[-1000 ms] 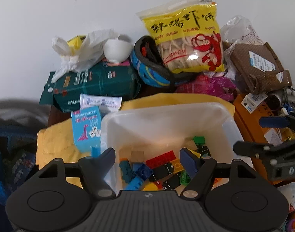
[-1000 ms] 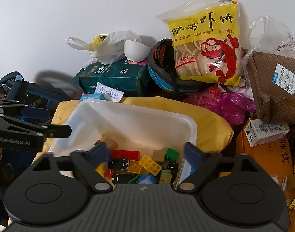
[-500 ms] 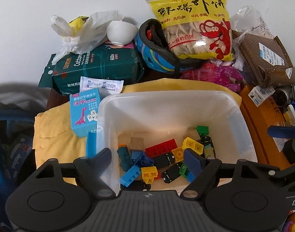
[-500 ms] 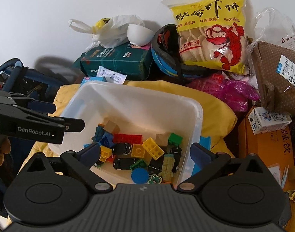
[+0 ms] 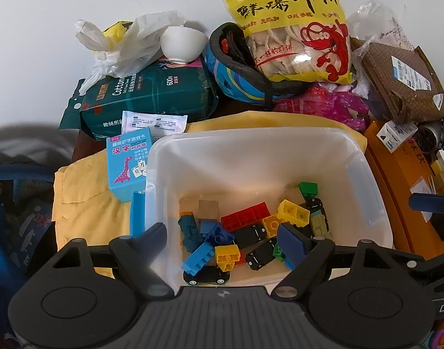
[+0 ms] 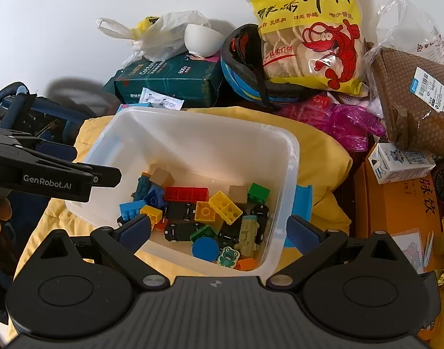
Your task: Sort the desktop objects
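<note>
Standing spread wide, the left gripper hangs over the near left part of the translucent plastic bin; one of its fingers sits inside the bin above the toys and the other lies outside the left wall, and neither presses on anything. The right gripper is likewise fully open and empty, straddling the bin's near right corner with one finger over the toys and the other outside the right wall, next to a light blue piece lying on the yellow cloth. Inside the bin lie loose building bricks: a red brick, yellow bricks, a green brick, blue bricks, small black toy cars, a blue disc and a frog figure. The bin rests on the yellow cloth. Just left of it stands a light blue card box with a pink dinosaur, and behind that a dark green tissue pack with a white bowl and a white plastic bag on top. Farther back are a blue helmet, a yellow bag of shrimp crackers, a pink plastic bag, a brown parcel and an orange box at the right.
</note>
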Demonstrator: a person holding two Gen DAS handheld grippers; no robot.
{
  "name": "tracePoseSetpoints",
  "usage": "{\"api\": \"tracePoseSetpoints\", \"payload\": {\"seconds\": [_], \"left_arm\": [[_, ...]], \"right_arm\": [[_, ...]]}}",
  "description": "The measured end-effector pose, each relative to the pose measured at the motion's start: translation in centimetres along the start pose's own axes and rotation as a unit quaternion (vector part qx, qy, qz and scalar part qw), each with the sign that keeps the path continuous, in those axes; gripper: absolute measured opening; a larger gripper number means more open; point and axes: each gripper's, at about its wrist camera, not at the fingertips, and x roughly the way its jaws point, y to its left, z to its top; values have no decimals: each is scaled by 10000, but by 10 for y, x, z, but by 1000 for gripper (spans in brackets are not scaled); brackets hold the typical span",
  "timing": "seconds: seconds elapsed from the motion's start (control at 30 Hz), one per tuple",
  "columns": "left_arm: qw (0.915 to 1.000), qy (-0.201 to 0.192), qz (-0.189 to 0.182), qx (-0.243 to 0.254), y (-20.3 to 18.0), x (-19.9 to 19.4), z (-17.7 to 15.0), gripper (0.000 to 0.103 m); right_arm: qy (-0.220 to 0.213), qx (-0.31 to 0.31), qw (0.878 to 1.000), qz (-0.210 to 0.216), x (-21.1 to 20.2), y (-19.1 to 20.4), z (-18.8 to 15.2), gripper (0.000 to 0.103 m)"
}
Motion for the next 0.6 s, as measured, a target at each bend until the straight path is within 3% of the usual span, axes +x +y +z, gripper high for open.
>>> {"api": "tracePoseSetpoints", "payload": {"seconds": [0.6], "left_arm": [[10000,-49,-67,-24,-3,0,0,86]], "right_arm": [[9,33,10000,43,1,-1,0,102]]}}
